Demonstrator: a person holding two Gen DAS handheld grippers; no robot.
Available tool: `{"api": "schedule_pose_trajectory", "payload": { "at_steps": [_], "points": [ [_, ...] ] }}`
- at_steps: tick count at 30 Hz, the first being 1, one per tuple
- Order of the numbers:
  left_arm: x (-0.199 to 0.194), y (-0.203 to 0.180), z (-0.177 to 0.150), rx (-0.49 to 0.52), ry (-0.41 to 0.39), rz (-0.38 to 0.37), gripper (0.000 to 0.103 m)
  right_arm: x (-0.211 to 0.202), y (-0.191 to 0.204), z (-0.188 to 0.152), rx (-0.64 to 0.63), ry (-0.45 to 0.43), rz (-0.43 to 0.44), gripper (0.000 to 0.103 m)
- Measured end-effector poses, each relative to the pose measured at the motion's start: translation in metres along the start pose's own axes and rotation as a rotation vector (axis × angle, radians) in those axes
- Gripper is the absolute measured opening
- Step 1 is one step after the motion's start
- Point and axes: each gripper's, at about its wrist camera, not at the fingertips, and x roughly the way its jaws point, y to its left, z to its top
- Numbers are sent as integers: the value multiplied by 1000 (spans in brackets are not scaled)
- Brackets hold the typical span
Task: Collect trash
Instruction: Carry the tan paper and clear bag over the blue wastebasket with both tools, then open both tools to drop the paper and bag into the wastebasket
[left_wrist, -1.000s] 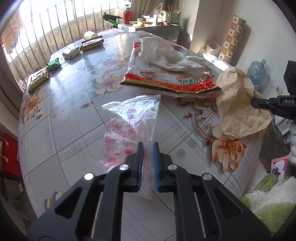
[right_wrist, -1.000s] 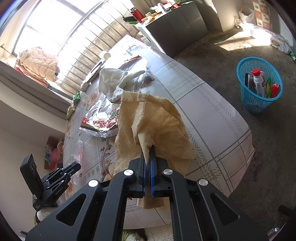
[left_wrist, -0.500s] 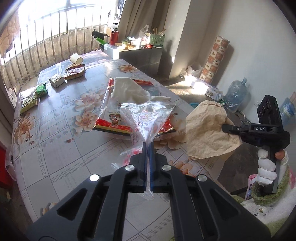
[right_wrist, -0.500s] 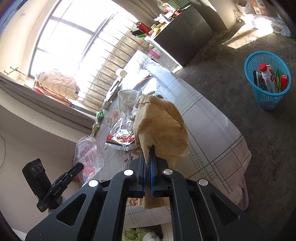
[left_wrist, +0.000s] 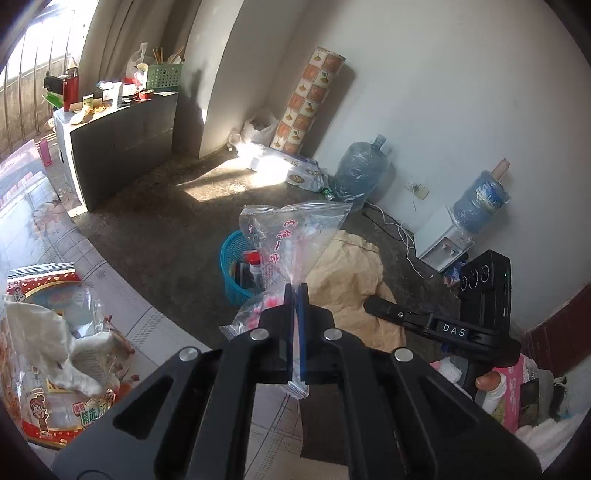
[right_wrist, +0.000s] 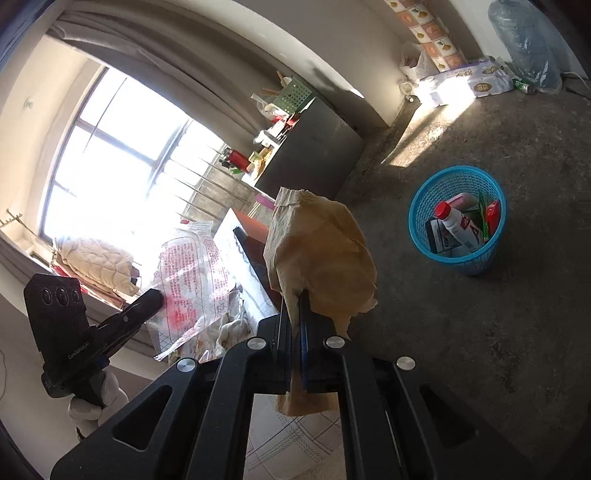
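Two pieces of trash are held off the table, one per gripper. Left gripper (left_wrist: 295, 295): black jaws with blue pads, pressed together on a clear zip-top plastic bag (left_wrist: 291, 236), thin and crinkled, printed with red characters, fanning out into a wide triangle above the pads. Right gripper (right_wrist: 294, 308): the same build, jaws clamped on a tan paper bag (right_wrist: 321, 254), matte, creased and crumpled into a bulging, rounded lump.

One blue plastic basket (right_wrist: 458, 225), round, open-mesh wall, stands on the rough grey concrete floor, well apart from the table; it holds a white bottle with a red cap and other packets.

One table with glossy floral-tile oilcloth (left_wrist: 48, 236); on it lie a red-bordered foil snack wrapper (left_wrist: 55, 413) and a limp white plastic bag (left_wrist: 44, 343) draped across it.

Several blue water jugs (left_wrist: 360, 168) stand by the white wall, one upturned on a dispenser.
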Motion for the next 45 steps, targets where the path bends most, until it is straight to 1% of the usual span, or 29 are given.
{"api": "schedule_pose_trajectory", "payload": {
  "at_steps": [2,4,6,9,11,15,18,22,23,24,25,27,28,30,32,37,41,45],
  "points": [
    [48,-1,22,-8,51,-9,1,-1,-20,20,25,-36,-49,4],
    [96,2,38,-33,106,-25,1,5,-42,36,67,-49,-81,4],
    [142,11,50,-98,165,-71,1,20,-66,50,112,-49,-133,4],
    [210,29,61,-179,251,-103,1,48,-102,67,179,-35,-196,4],
    [254,38,65,-209,290,-88,1,74,-128,78,218,-19,-238,4],
    [325,67,68,-309,365,-71,1,125,-171,101,290,20,-319,4],
    [367,81,71,-310,395,-18,2,164,-198,117,321,51,-371,4],
    [410,97,72,-328,433,20,2,209,-225,140,330,87,-455,5],
    [419,101,73,-328,438,30,4,218,-231,145,337,88,-472,6],
    [426,104,72,-323,445,45,10,226,-236,149,333,94,-481,7],
    [434,108,72,-319,453,55,19,235,-240,154,323,105,-494,7],
    [444,114,68,-322,477,71,32,247,-248,158,308,128,-525,7],
    [448,118,65,-335,484,72,35,253,-253,159,311,141,-523,7],
    [453,122,62,-355,499,59,39,258,-261,158,329,158,-506,13],
    [455,126,59,-360,507,52,45,262,-268,157,341,158,-515,30],
    [448,124,61,-357,494,44,54,253,-276,154,352,121,-494,46],
    [430,120,70,-375,470,31,56,233,-279,154,398,68,-479,47],
    [398,112,86,-366,429,13,59,207,-279,155,435,4,-439,48]
  ]
}}
